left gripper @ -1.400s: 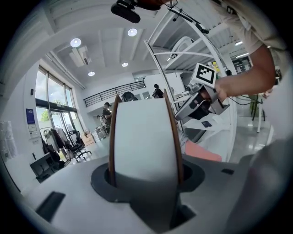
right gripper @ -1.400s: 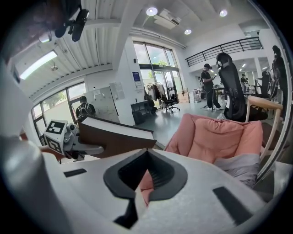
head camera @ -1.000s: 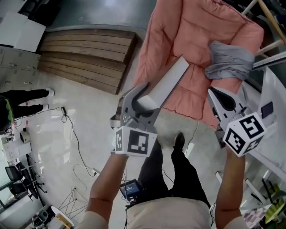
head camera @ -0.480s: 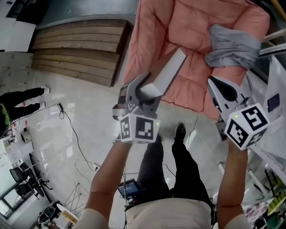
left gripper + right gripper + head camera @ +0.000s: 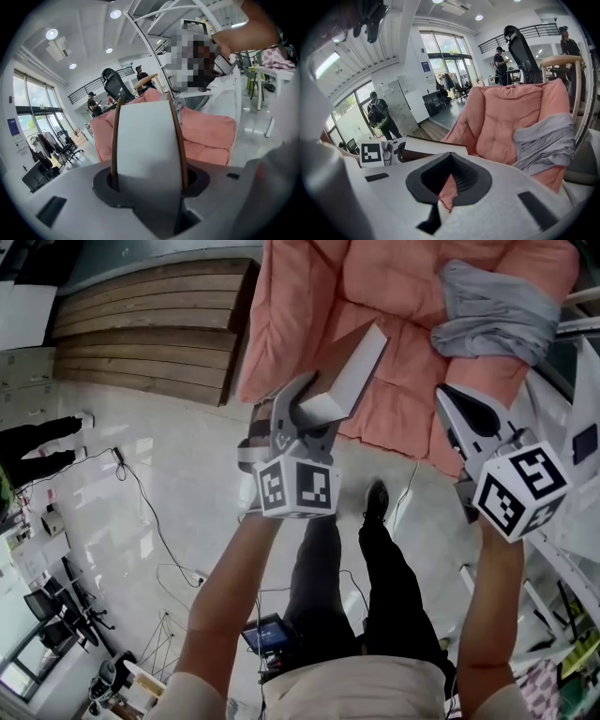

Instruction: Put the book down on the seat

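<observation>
A thick book (image 5: 347, 376) with white page edges and a brown cover is clamped at its near end by my left gripper (image 5: 305, 413). Its far end reaches over the front of the pink cushioned seat (image 5: 394, 296). In the left gripper view the book (image 5: 147, 140) stands on edge between the jaws of the left gripper (image 5: 147, 180), with the pink seat (image 5: 206, 136) behind it. My right gripper (image 5: 448, 404) hovers at the seat's front right, shut and holding nothing. The right gripper view shows that gripper (image 5: 450, 180), the book (image 5: 433, 145) and the seat (image 5: 506, 122).
A crumpled grey cloth (image 5: 492, 310) lies on the right side of the seat. A wooden platform (image 5: 141, 334) sits left of the seat. Cables (image 5: 150, 521) trail over the pale floor. A white table edge (image 5: 581, 456) is at the right. A bystander (image 5: 37, 442) stands far left.
Both grippers have sunk toward the seat, and the book went with the left one. The book's far end now lies further over the seat's front cushion.
</observation>
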### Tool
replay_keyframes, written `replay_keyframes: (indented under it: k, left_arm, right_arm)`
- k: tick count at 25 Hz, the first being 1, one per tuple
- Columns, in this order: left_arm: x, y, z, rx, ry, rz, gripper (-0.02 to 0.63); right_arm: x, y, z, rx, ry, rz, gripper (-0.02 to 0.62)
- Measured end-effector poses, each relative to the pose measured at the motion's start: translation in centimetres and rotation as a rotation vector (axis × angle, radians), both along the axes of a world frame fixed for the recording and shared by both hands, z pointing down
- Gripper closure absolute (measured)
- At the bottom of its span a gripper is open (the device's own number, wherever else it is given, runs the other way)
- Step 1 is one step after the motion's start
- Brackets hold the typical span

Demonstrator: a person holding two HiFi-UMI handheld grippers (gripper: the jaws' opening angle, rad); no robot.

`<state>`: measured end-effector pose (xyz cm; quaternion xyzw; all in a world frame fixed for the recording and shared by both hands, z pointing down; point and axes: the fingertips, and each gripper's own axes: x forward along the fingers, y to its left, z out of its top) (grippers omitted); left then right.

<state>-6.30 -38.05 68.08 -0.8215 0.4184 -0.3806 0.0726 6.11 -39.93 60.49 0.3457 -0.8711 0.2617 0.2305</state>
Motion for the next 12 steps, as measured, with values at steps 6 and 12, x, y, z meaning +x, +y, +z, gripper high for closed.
replay_keyframes:
  k: [6,12]
  left_arm:
    - [0.9,-0.1,4.4,0.014,-0.078,0.021,0.380]
    - [1.9,-0.9,9.1,0.034,-0.160,0.049,0.380]
  right_arm:
    - [0.9,0.6,3.3,-0.032,0.013,0.008,0.603]
    - [1.7,0.8,6.7,-0.062,0.021,0.010,0.603]
